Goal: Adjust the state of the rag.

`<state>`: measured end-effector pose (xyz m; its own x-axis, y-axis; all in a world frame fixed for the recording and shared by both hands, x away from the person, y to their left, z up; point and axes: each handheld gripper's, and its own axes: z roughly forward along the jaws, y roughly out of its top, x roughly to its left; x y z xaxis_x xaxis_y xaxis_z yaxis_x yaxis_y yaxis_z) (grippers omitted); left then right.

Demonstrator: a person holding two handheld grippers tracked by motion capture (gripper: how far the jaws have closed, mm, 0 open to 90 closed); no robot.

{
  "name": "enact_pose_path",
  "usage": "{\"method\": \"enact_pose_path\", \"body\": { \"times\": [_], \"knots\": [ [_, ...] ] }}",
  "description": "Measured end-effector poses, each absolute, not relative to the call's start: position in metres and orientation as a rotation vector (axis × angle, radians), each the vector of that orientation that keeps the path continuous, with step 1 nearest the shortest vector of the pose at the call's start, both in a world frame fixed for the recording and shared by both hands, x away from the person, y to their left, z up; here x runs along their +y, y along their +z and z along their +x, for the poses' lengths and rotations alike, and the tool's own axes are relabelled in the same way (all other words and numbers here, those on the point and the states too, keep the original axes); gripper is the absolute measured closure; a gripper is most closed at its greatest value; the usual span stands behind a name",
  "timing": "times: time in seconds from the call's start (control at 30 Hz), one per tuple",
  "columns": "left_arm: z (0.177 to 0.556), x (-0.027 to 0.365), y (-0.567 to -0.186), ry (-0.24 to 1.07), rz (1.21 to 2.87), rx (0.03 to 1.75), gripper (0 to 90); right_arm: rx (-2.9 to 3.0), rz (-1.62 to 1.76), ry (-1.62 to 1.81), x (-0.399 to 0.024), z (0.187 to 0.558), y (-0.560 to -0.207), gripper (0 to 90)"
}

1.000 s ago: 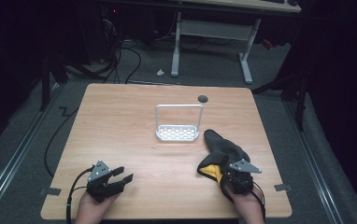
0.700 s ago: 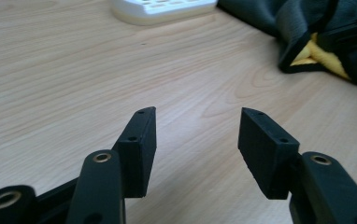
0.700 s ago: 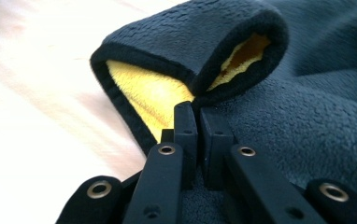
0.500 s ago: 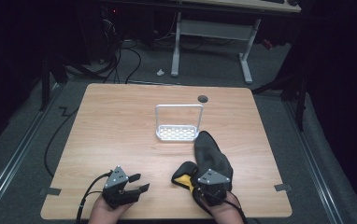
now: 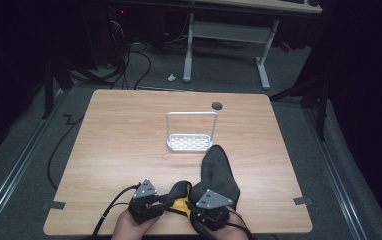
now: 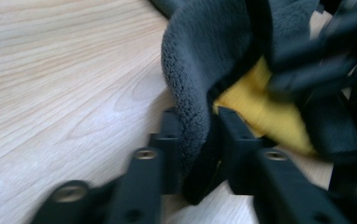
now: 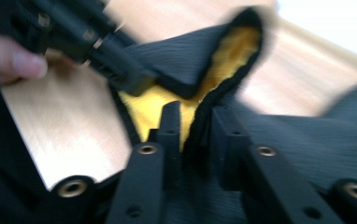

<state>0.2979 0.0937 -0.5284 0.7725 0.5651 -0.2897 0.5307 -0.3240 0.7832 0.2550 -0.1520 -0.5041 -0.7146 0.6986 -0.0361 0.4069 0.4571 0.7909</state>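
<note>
Since a second ago I have brought both hands together at the desk's point(image 5: 129, 150) near edge. My left gripper point(image 5: 160, 202) has just been closing its jaws, and they now pinch the rim of the dark, yellow-lined slipper point(image 5: 218, 175). My right gripper point(image 5: 191, 202) has just been opening, its jaws loosely astride the opposite rim. The white rack point(image 5: 191, 142) stands behind. I can read no writing.
</note>
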Motion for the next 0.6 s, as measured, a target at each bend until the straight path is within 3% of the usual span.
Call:
{"method": "enact_pose_path", "body": {
  "times": [0.27,0.47,0.6],
  "knots": [
    [0.300,0.106,-0.527,0.073,1.968,0.840,80.5,2.109,1.104,1.156,-0.212,0.255,-0.480,65.6],
    [0.307,0.118,-0.531,0.114,1.981,0.893,80.2,2.096,1.222,1.078,-0.236,0.264,-0.493,54.9],
    [0.312,0.132,-0.531,0.140,1.973,0.970,79.9,2.139,1.267,1.051,-0.238,0.269,-0.504,53.9]
  ]
}}
